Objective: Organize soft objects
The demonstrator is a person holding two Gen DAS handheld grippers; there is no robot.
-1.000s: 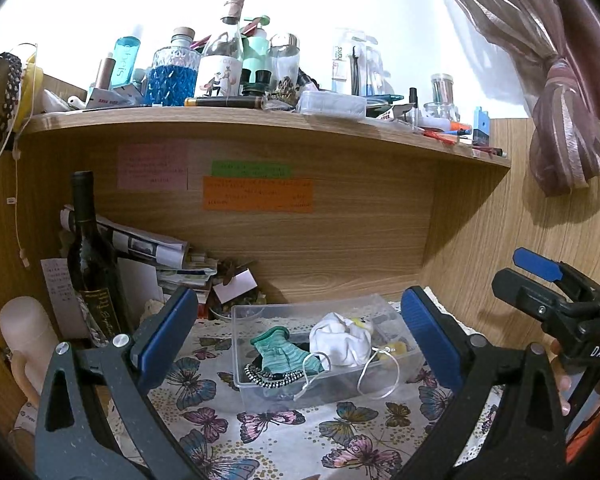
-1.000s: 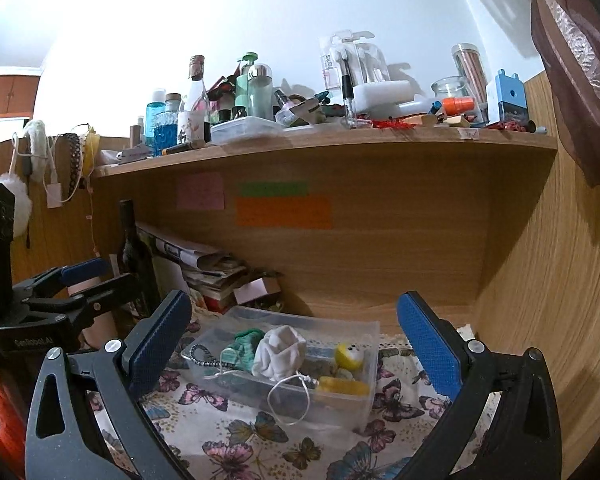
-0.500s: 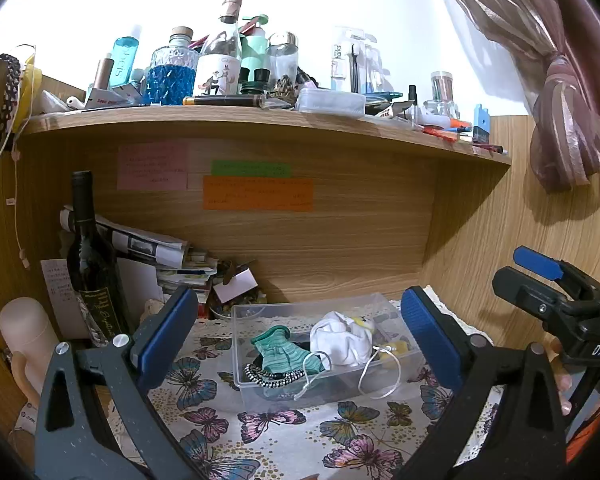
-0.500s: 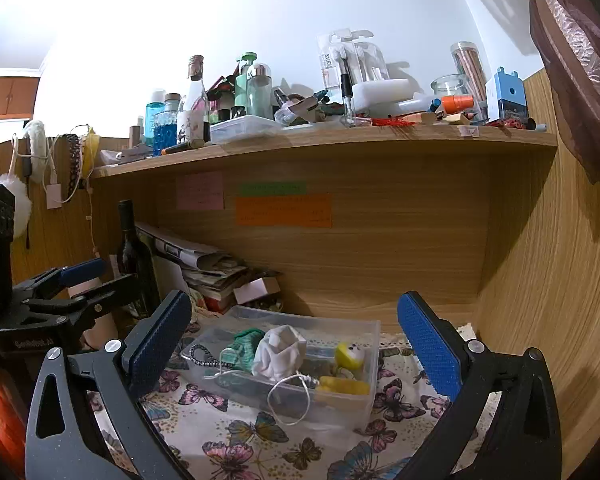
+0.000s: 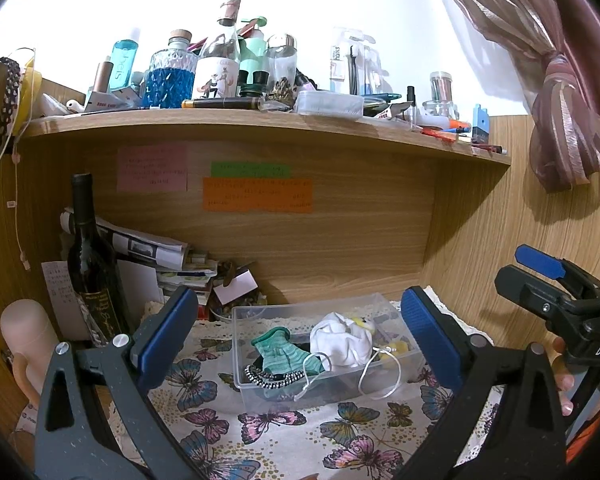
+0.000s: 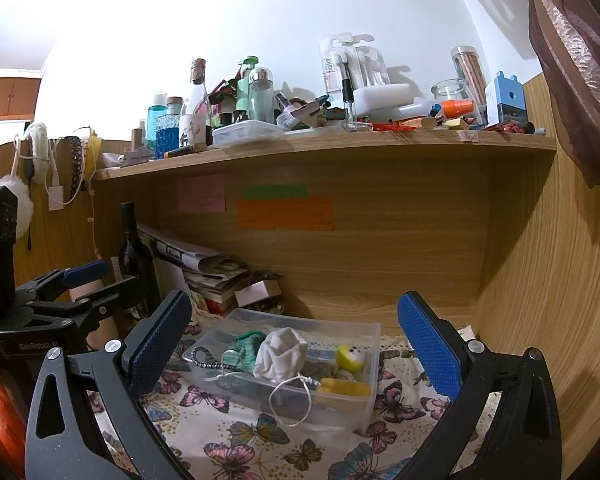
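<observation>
A clear plastic box stands on the butterfly cloth. In it lie a green striped sock, a white face mask with loops hanging over the rim, a dark beaded band and a yellow soft toy. My left gripper is open and empty, held back from the box. My right gripper is open and empty, also short of the box. Each gripper shows at the edge of the other's view.
A dark wine bottle and a stack of papers stand at the back left of the wooden alcove. A crowded shelf runs above. A wooden side wall closes the right; a curtain hangs there.
Almost nothing has changed. Both grippers stay open and hover in front of the box with only slight camera drift.
</observation>
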